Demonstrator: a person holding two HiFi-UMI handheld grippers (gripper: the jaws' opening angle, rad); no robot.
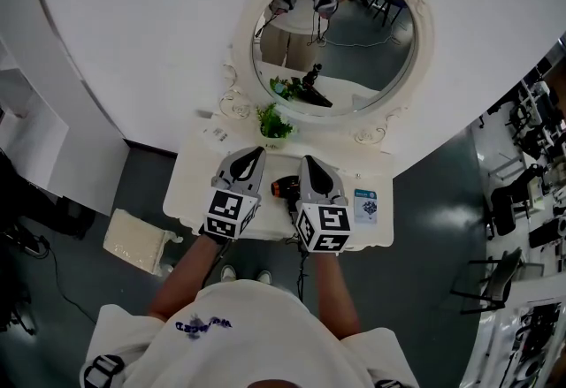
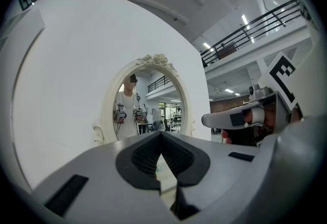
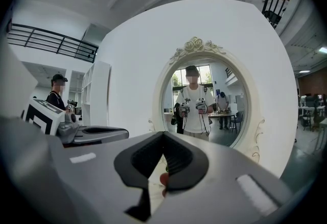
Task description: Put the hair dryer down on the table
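Hair dryer lies crosswise near the table's front edge, between shut, empty left gripper and right gripper, right nearer.

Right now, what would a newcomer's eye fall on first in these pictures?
An ornate white oval mirror stands at the back of the white dressing table, reflecting the person. The left gripper and right gripper hover side by side, a black-and-orange hair dryer lying on the table between them.

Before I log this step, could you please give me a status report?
Left tool shut, empty. Right tool shut, empty. Hair dryer lying on table between them. Potted plant, small box stand clear.
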